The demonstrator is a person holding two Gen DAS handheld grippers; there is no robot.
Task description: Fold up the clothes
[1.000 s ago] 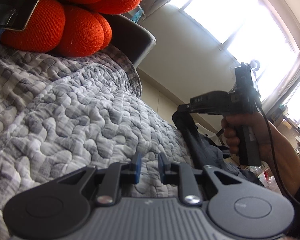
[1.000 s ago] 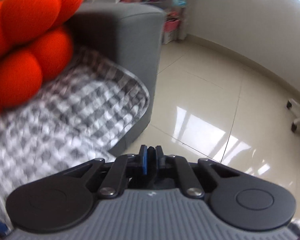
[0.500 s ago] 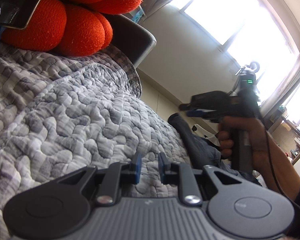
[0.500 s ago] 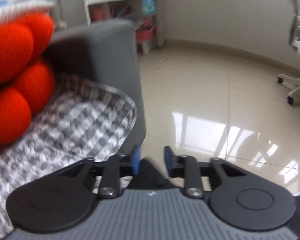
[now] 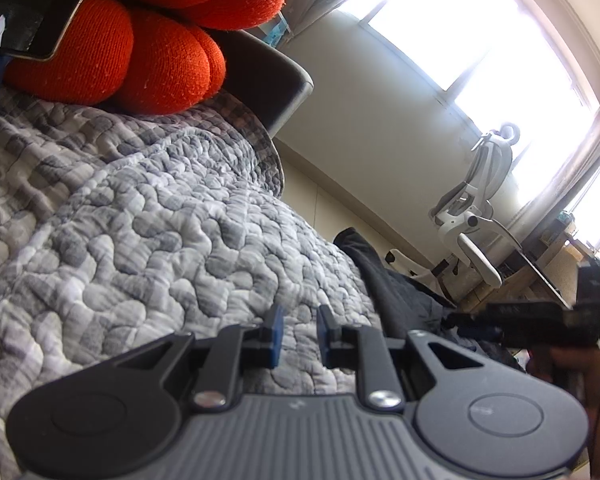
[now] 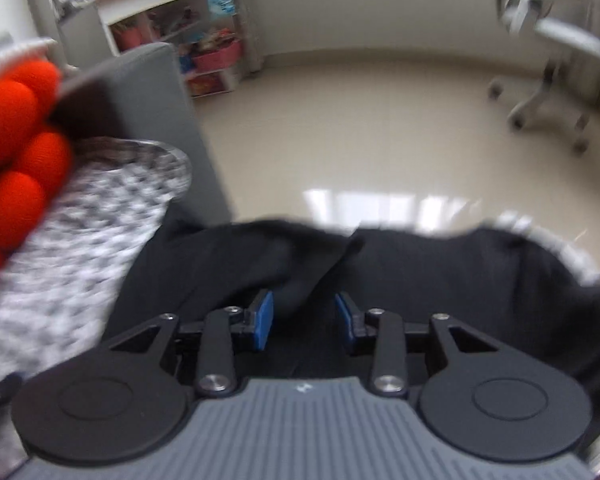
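Right gripper (image 6: 303, 320) half open, empty, jaws just opened; dark garment (image 6: 420, 264) directly ahead, stretched crosswise. Left gripper (image 5: 298, 334) narrowly open, empty, farther off.

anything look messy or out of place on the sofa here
Yes: the dark garment lies crumpled at the edge of the grey quilt, unfolded. A phone is propped on the orange cushion.
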